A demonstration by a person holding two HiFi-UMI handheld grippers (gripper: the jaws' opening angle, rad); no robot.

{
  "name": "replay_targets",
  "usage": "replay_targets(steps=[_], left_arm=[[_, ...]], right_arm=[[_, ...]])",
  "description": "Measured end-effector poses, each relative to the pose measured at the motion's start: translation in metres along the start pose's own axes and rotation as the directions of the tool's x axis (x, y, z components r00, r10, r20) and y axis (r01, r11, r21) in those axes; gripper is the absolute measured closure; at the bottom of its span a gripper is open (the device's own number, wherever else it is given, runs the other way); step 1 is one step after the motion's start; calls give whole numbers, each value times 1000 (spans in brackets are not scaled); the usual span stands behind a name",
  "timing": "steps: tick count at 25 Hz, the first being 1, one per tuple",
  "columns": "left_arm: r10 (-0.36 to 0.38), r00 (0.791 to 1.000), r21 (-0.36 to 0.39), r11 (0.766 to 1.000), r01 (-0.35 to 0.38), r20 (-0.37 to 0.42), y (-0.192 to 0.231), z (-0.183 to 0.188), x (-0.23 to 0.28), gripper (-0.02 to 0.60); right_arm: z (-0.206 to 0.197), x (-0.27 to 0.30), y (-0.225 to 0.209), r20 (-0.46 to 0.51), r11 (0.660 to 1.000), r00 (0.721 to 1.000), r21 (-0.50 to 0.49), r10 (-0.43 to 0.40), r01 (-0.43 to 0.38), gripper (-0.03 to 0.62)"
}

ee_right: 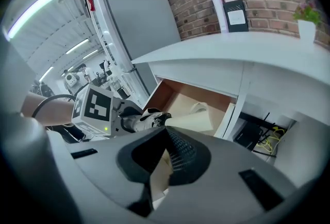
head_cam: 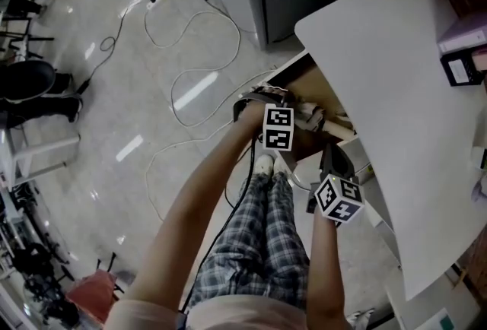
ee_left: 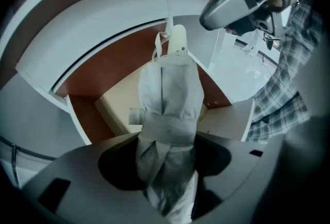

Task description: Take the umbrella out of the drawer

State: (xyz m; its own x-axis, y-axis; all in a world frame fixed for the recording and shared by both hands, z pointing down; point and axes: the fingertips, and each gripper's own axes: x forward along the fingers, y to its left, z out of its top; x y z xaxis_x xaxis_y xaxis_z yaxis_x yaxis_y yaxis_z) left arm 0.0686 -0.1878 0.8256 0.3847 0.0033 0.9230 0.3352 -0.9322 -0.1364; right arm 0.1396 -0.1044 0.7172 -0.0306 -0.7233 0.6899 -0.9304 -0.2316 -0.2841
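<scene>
Left gripper view: my left tool (ee_left: 167, 166) is clamped on the folded pale grey umbrella (ee_left: 170, 89), close to its wrap strap (ee_left: 167, 129). The umbrella is over the open drawer (ee_left: 111, 70) under the white bench (head_cam: 388, 93). My right tool (ee_right: 162, 158) hangs near the drawer, jaws narrowly apart. A pale strip (ee_right: 156, 169) shows in the gap; I cannot tell whether the pads press on it. The left tool's cube (ee_right: 94, 106) carries black-and-white square markers. The dark box (ee_right: 235, 15) on the bench bears a label, print too small to read.
</scene>
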Motion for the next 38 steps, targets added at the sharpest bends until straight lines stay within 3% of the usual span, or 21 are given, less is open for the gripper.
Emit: replay_targets(steps=[8,15,19,23,27,29,33,38], left_arm=[[43,998,-88,995,-40,36,-2,-12,-75,310],[57,997,-161,986,-48,51,-28,-42,-156,310],[123,984,-296,952,-81,126,-24,-39,-212,310],[267,945,-424,890,-166,189,-1,-18,-275,308],[416,872,-540,811,-227,257,16,14,-340,308],[493,819,-611,756,-235,294,24,31,-370,308],[644,683,-744,631,-219,345,38,53,-430,308],[807,501,-855,468,-224,312,53,56,-496,305]], right_arm=[[29,-40,29,26,999,1000,-31,16,-15,576],[74,-85,63,96,995,993,-86,64,-56,576],[120,-115,70,216,989,971,-127,104,-78,576],[173,-155,64,319,983,939,-162,132,-83,576],[220,-194,43,402,985,908,-160,122,-61,576],[240,-212,32,445,985,888,-164,116,-46,576],[271,-250,15,522,980,846,-198,109,-4,576],[301,-288,1,613,969,781,-244,120,43,576]])
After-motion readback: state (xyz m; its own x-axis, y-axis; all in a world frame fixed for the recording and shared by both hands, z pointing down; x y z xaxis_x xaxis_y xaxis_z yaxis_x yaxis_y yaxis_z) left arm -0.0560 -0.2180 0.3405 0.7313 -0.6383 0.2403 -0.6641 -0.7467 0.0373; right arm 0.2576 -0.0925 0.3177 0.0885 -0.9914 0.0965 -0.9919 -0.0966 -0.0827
